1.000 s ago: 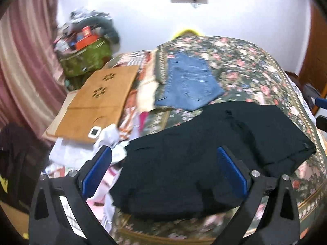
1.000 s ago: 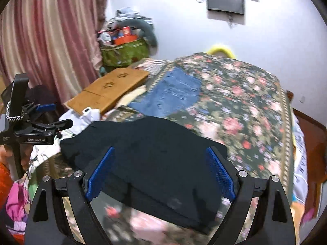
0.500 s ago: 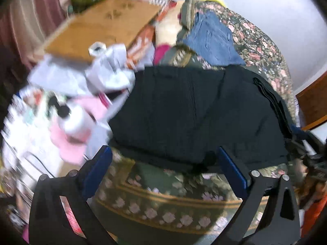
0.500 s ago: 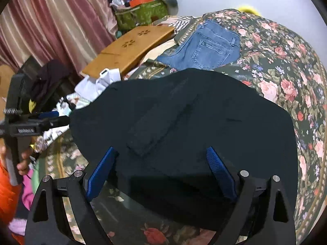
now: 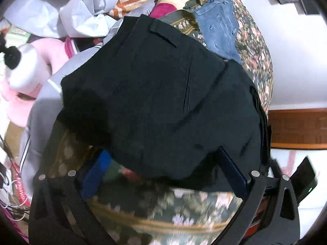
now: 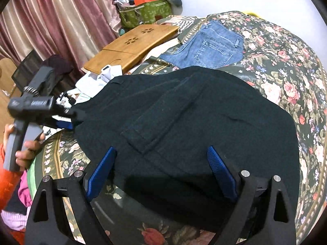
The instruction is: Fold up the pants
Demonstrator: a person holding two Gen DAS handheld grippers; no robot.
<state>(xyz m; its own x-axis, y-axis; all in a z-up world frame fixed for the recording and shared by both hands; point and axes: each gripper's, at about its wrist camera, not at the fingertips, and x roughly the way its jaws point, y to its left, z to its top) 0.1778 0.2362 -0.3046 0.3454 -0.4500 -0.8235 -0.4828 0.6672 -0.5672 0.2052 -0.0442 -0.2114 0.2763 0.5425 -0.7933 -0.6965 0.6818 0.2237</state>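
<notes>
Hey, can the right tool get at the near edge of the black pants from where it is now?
Probably yes. The right tool is open, with the near edge of the black pants lying between its fingers on the floral bedspread. Nothing lies over that edge.

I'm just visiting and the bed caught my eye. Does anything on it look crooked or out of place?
The black pants lie skewed on the floral bedspread, their near-left corner hanging past the bed's edge. A flap on top lies diagonally. Folded jeans sit neatly behind.
</notes>
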